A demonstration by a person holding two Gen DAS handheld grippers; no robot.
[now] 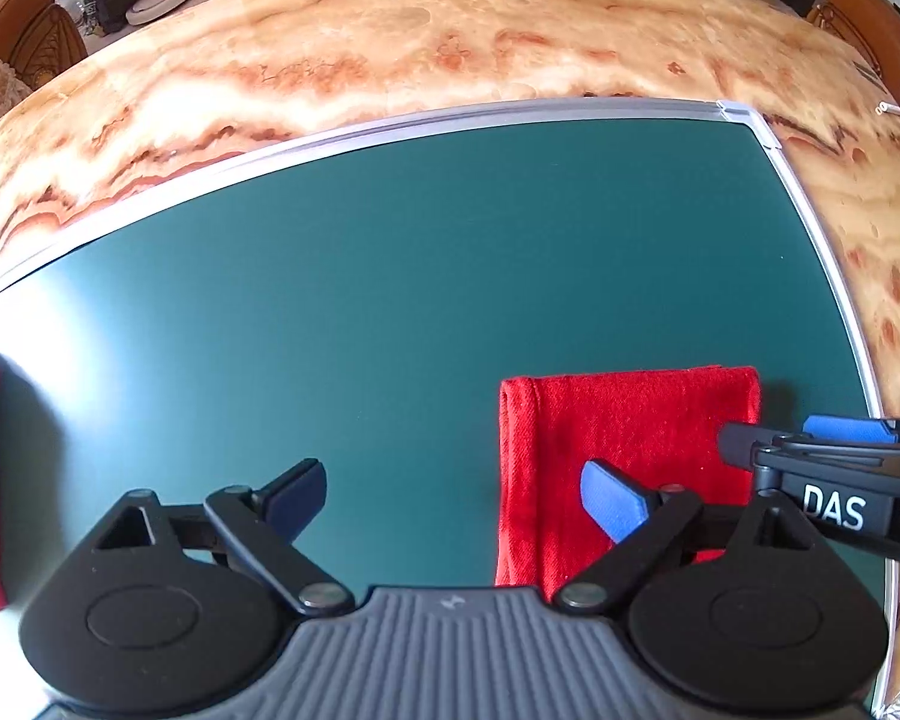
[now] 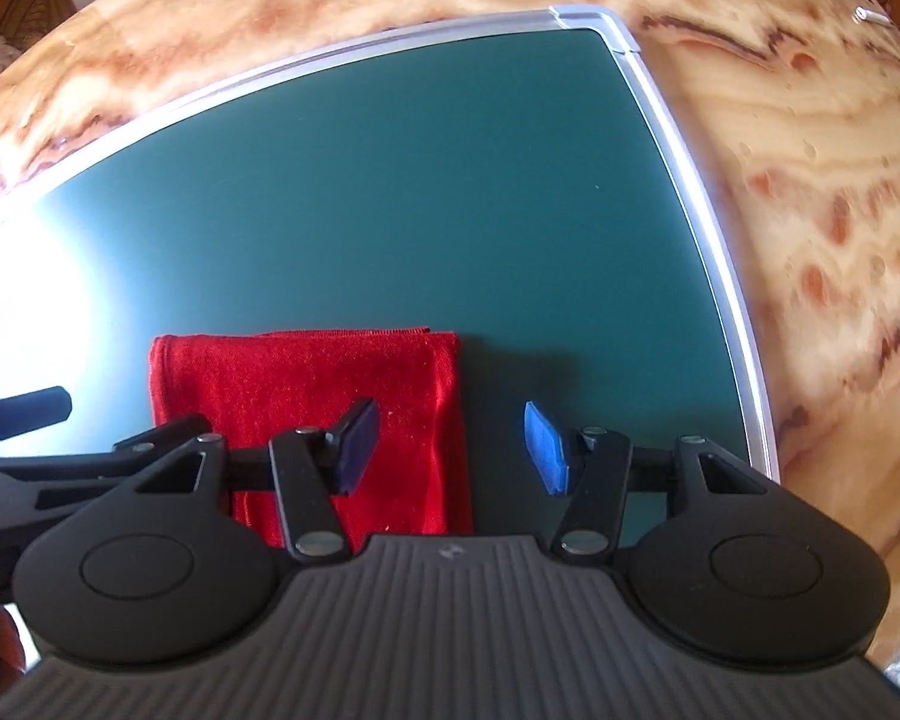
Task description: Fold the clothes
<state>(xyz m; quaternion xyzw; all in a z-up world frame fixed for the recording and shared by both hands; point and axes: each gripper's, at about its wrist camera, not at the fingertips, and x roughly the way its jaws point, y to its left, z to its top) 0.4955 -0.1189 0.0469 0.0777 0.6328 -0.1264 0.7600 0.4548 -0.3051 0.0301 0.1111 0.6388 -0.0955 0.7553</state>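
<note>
Both grippers' jaws (left point(image 1: 456, 501), right point(image 2: 453, 447)) gape over a folded, nubby red cloth point(image 2: 330, 384) on smooth green board point(image 2: 360, 180).

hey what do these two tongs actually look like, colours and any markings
Both tongs, left and right, are matte black with round housings, a ribbed grey centre plate and linkage arms with silver pivots. Each carries blue pads. White letters DAS mark the right one's side.

Bright daylight pours in from the left, blowing out a white glare patch on the green board point(image 2: 390, 192), the red cloth point(image 2: 306, 396) throws a soft shadow to its right, and the fisheye bends the table point(image 1: 450, 42) hard at the edges.
</note>
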